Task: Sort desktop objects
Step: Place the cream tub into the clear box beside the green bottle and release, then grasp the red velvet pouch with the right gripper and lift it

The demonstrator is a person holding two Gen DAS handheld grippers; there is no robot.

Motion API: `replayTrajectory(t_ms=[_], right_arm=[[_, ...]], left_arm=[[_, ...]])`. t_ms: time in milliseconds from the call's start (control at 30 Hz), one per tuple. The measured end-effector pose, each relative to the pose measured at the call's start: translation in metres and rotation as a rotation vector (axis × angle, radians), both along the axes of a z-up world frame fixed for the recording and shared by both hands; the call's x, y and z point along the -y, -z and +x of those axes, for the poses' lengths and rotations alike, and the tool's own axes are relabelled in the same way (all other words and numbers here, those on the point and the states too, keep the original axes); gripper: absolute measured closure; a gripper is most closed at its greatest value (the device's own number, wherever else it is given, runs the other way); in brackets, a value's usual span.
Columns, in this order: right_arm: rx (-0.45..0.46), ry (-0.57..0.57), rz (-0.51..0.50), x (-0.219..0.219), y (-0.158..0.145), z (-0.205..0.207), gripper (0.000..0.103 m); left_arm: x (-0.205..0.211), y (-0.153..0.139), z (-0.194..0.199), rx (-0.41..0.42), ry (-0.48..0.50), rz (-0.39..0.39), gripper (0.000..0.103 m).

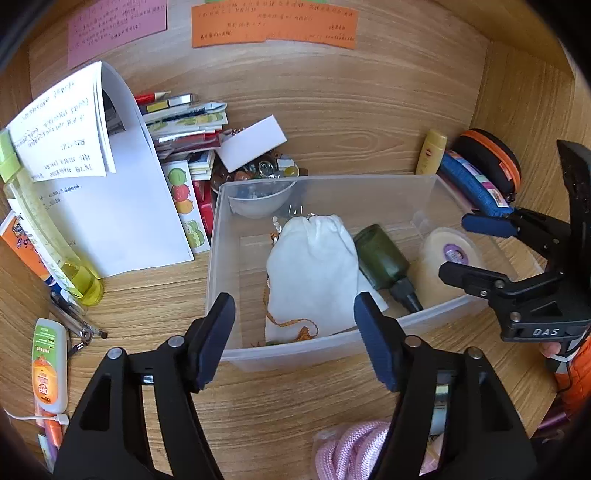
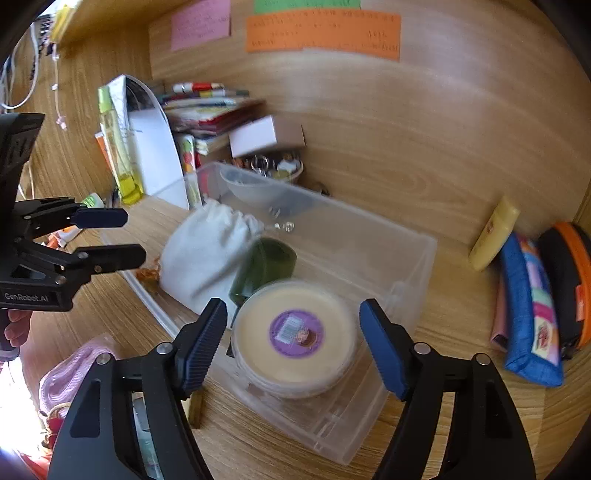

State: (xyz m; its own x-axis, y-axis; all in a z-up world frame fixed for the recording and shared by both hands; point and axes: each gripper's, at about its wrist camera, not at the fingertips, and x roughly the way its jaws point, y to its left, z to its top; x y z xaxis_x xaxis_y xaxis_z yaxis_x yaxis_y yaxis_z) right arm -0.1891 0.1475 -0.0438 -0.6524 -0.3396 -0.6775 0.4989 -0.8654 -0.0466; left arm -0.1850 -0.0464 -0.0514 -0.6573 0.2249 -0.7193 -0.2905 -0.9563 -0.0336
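Hovering both jaws wide and empty over the clear bin (image 1: 221, 236) on the table: left gripper (image 1: 293, 339) frames the white pouch (image 1: 310, 273) inside it, right gripper (image 2: 291, 347) frames the round tub (image 2: 295, 336) at its other end, dropped there for sorting, I reckon.

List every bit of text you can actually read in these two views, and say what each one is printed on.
"DAS": on the right gripper body, left wrist view.
"GenRobot.AI": on the left gripper body, right wrist view.
Too small or blurred to read: orange note, pink note, handwritten sheets, white tube, round tub label.
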Motion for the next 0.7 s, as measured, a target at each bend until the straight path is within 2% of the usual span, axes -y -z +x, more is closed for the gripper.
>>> replayTrajectory(t_ms=[200, 400, 567, 633, 700], right_arm=[[-0.068, -0.009, 0.027, 0.003, -0.012, 0.02, 0.025], [-0.073, -0.005, 0.036, 0.002, -0.013, 0.032, 0.024], [-0.076, 0.003, 0.03, -0.001, -0.015, 0.048, 0.022], [-0.084, 0.005, 0.028, -0.003, -0.016, 0.056, 0.022], [-0.092, 0.006, 0.024, -0.004, -0.017, 0.065, 0.02]], left_arm=[[0.001, -0.008, 0.01, -0.022, -0.002, 0.0, 0.035], [0.003, -0.013, 0.023, -0.047, -0.009, 0.0, 0.029], [0.004, -0.015, 0.037, -0.058, -0.005, -0.003, 0.029], [0.004, -0.017, 0.043, -0.065, -0.004, -0.002, 0.027], [0.005, -0.018, 0.05, -0.075, -0.005, -0.001, 0.021]])
